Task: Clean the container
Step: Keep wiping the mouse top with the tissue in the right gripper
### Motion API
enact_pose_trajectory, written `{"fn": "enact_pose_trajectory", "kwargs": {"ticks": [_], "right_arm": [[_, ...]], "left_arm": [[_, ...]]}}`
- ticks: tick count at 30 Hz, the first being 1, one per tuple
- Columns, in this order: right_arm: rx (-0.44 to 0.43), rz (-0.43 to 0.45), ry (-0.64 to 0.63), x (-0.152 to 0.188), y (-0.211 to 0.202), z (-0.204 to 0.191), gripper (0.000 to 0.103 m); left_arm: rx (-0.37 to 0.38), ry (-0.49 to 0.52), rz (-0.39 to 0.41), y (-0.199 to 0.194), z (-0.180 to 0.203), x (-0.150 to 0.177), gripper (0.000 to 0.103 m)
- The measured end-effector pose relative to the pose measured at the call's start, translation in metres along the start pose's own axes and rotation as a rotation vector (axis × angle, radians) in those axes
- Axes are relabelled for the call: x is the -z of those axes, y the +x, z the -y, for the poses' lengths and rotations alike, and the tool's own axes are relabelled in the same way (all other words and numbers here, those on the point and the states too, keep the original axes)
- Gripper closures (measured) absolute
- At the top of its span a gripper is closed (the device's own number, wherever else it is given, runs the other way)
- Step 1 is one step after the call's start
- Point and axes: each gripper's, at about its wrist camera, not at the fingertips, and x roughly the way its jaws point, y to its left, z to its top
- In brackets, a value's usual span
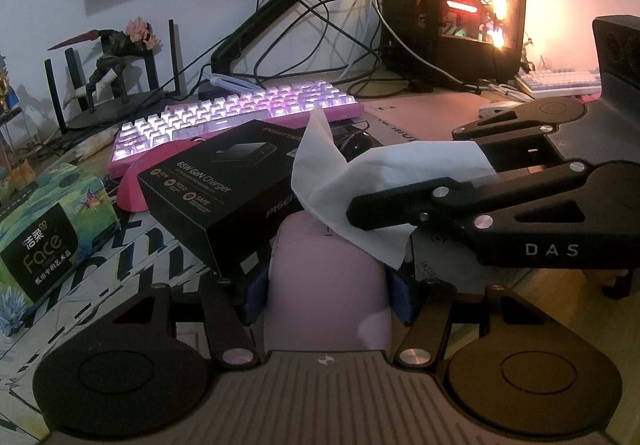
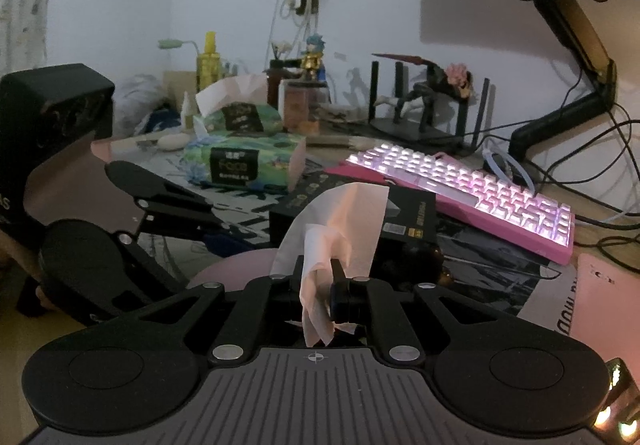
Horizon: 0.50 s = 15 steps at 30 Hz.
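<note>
- Where our left gripper (image 1: 328, 299) fills the bottom of its own view, we see its two blue-padded fingers (image 1: 256, 293) pressed against the sides of the pink container (image 1: 328, 297), holding it between them.
- In the right wrist view, our right gripper (image 2: 320, 293) has its fingers drawn together, pinching a white tissue (image 2: 332, 237) that stands up in a crumpled fold above the fingertips and hangs a little below them.
- From the left wrist view we see that same tissue (image 1: 360, 181) spreading from the tips of our right gripper (image 1: 354, 207), which comes in from the right; its loose lower edge lies on the top of the container.
- Just beyond the container sits a black charger box (image 1: 224, 185), touching or nearly touching it; we cannot tell which.
- To the left of the box we see a green tissue pack (image 1: 44, 229), and a second one shows behind it in the right wrist view.
- Behind the box lies a pink backlit keyboard (image 1: 240, 113), its keys glowing white and violet.
- Farther back, we find a figurine (image 1: 116, 57) on a dark round stand near the wall, and the monitor arm (image 1: 256, 17) rising beside it.
- At the far right stands a computer tower (image 1: 452, 1) glowing orange inside, cables trailing from its rear to the desk (image 1: 532, 285).
</note>
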Motion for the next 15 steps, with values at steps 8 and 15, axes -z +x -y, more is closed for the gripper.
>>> {"fn": "enact_pose_trajectory", "kwargs": {"ticks": [8, 15], "right_arm": [[-0.013, 0.006, -0.02, 0.0002, -0.0008, -0.0026, 0.091], [-0.039, 0.014, -0.033, -0.0002, -0.0022, -0.005, 0.091]], "left_arm": [[0.0, 0.0, 0.0, 0.0001, 0.0003, 0.0001, 0.043], [0.0, 0.0, 0.0, 0.0001, 0.0006, 0.0002, 0.043]]}}
